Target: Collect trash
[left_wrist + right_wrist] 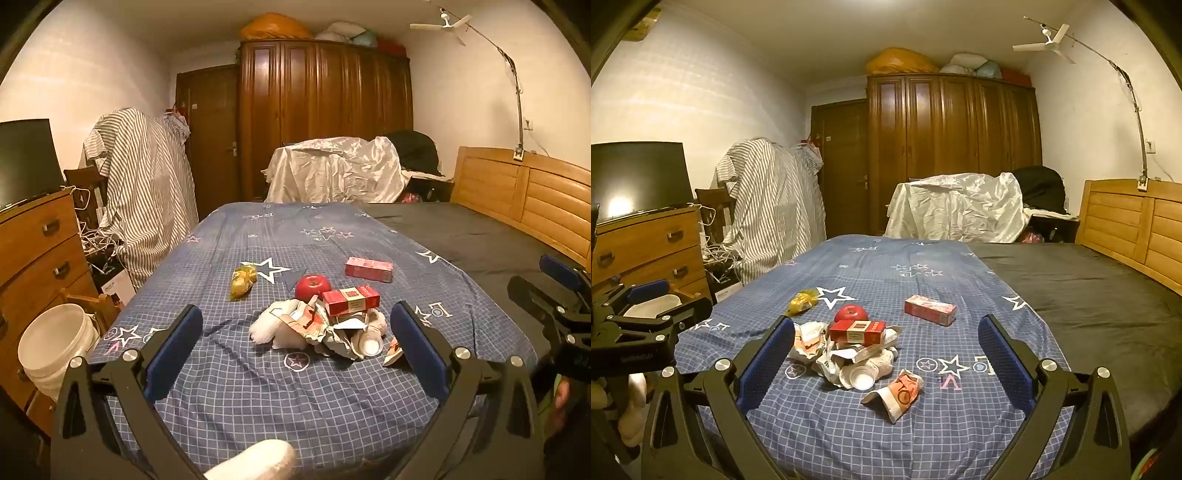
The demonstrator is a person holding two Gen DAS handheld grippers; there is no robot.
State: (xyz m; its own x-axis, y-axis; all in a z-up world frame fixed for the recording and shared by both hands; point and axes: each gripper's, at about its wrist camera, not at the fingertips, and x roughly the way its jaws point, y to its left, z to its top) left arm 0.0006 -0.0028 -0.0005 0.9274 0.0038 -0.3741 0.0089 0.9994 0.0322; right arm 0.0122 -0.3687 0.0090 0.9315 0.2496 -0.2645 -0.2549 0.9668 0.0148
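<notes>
White plastic makes up the round bucket [55,343] standing on the floor at the far left, beside the wooden chest of drawers [37,251] and the edge of the bed. Next comes my left gripper [295,345], its blue-padded fingers spread wide apart with nothing between the pads, hovering over the blue checked bedsheet with white stars [295,398]. Further along, a crumpled yellow wrapper [243,281] lies alone near a large star. Right of it sits the heap of crumpled white paper and wrappers [314,332], with a shiny red apple [313,286] at its back edge and a red and white cigarette carton [351,300] resting on top; a small clear plastic cup [861,377] lies tipped at the front of the heap. A pink rectangular box [368,268] lies apart, beyond the heap. A crushed orange and white paper cup [899,394] lies nearest me, just right of the heap. My right gripper [886,363] is likewise fully released and empty, framing that trash from above the sheet.
</notes>
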